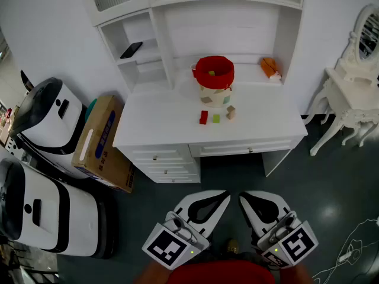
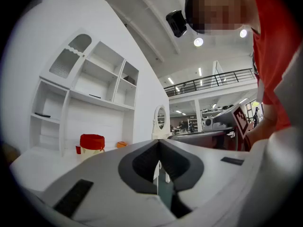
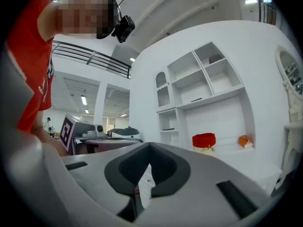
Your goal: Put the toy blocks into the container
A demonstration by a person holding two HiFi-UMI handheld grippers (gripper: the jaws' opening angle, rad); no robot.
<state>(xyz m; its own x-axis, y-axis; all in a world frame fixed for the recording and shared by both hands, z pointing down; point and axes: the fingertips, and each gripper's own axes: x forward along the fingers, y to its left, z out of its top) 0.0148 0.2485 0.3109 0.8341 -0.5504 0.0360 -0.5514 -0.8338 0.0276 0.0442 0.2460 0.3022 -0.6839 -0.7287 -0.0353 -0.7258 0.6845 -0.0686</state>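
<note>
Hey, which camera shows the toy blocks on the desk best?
The head view: three toy blocks sit in plain sight on the desk, in front of the container. Both gripper views show only the container, no blocks.

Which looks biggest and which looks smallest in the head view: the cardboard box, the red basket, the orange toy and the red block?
1. cardboard box, clearly the largest
2. red basket
3. orange toy
4. red block, the smallest

The box stands on the floor, not on the desk like the rest, so its real size is harder to compare.
</note>
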